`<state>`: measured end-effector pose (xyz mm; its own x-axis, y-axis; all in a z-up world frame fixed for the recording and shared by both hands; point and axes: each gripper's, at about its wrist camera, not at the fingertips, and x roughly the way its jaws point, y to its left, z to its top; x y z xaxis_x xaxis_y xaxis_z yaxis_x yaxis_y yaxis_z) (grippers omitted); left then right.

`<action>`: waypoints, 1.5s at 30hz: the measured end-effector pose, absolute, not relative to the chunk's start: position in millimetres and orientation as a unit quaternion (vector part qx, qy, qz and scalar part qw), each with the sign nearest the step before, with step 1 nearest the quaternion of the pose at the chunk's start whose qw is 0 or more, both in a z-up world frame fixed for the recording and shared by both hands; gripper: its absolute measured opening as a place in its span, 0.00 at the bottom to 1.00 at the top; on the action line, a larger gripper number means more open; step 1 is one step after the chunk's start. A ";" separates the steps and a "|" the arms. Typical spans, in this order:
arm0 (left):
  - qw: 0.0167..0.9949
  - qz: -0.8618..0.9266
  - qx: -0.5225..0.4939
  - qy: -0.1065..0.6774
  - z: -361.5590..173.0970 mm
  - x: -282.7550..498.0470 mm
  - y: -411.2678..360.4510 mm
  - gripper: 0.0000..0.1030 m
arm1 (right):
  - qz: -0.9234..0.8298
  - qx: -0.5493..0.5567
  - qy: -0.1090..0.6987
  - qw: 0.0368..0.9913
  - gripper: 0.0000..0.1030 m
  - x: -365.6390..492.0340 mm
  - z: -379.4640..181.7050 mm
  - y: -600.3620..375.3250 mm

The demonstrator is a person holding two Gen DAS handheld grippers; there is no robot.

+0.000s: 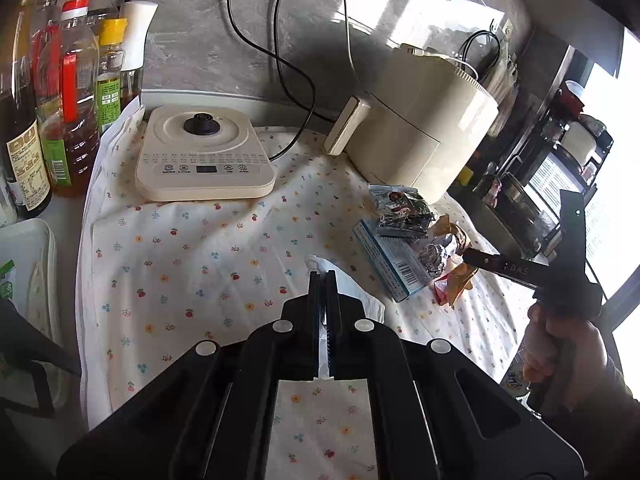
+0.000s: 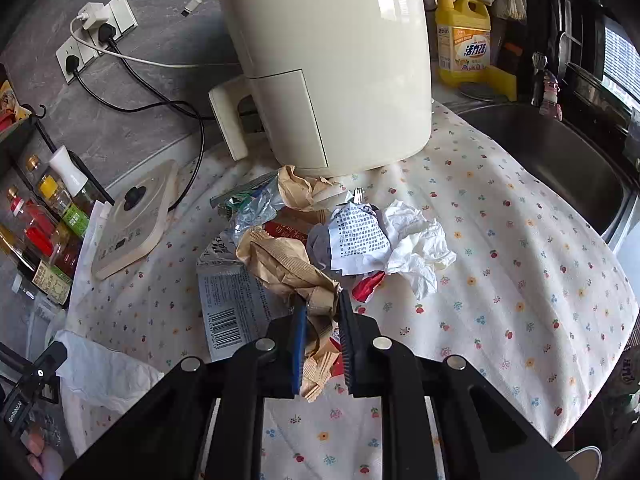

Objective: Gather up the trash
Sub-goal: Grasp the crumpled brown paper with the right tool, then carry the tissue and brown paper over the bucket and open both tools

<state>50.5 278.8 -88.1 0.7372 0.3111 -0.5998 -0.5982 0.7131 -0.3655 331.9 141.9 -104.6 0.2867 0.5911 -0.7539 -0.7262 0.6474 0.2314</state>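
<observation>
A pile of trash lies on the flowered cloth in front of the cream air fryer: crumpled brown paper, a white tissue, a printed leaflet, a red wrapper, clear plastic and a flattened box. My right gripper is closed around the brown paper's near end. My left gripper is shut on a white tissue, which also shows in the right wrist view. The box and foil wrappers show in the left wrist view.
A cream kettle base sits on the cloth at the left. Oil and sauce bottles stand at the far left. A white bin edge is at the left. A sink and a yellow detergent bottle are at the right. Cords run to wall sockets.
</observation>
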 end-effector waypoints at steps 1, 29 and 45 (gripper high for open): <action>0.890 0.256 -0.277 0.256 -86.3 52.1 275.7 0.03 | 0.418 -0.072 0.427 0.798 0.15 330.5 -99.1 137.3; 0.899 0.272 -0.248 0.236 -40.9 98.4 117.7 0.03 | 0.448 -0.008 0.416 0.791 0.15 359.5 -47.1 -73.5; 0.923 0.190 -0.205 0.264 -36.3 176.4 -2.5 0.03 | 0.363 0.037 0.435 0.823 0.15 397.2 -76.2 -242.9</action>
<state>176.4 -2.6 -36.3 0.7883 0.2430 -0.5652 -0.4592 0.8439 -0.2775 397.2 -242.9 -76.2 0.3579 0.6298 -0.6894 -0.5650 0.7339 0.3771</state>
